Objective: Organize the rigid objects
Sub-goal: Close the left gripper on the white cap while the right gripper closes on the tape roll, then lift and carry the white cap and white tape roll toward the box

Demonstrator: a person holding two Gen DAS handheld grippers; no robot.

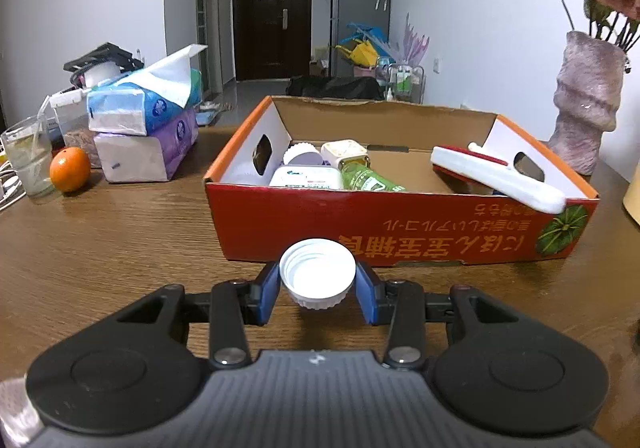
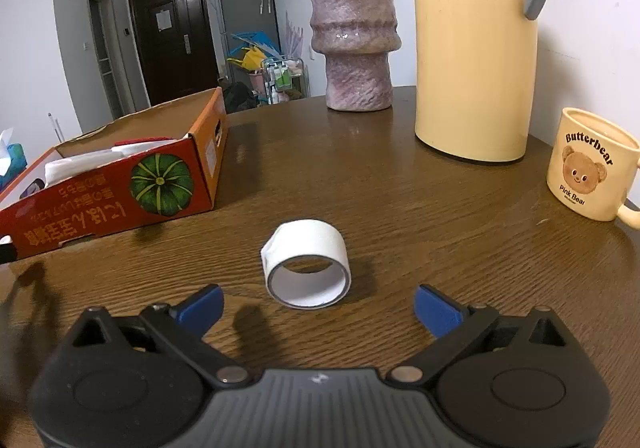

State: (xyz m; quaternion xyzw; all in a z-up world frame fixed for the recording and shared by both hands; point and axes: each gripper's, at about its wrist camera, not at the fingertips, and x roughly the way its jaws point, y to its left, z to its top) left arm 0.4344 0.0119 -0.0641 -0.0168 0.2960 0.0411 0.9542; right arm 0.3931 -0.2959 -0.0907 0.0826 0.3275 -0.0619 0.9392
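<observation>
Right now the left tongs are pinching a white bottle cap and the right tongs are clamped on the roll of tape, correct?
Not quite. The left tongs do pinch the white bottle cap, but the right wrist view shows the right tongs open, with the roll of tape lying ungripped on the table.

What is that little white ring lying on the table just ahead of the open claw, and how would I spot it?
Start at the tall cream thermos jug on the wooden table, then come toward the right gripper, whose blue fingers are spread wide. Just beyond them lies a roll of white tape on its side, hollow centre facing the camera. Nothing touches it, and it is the only ring-shaped thing there.
</observation>
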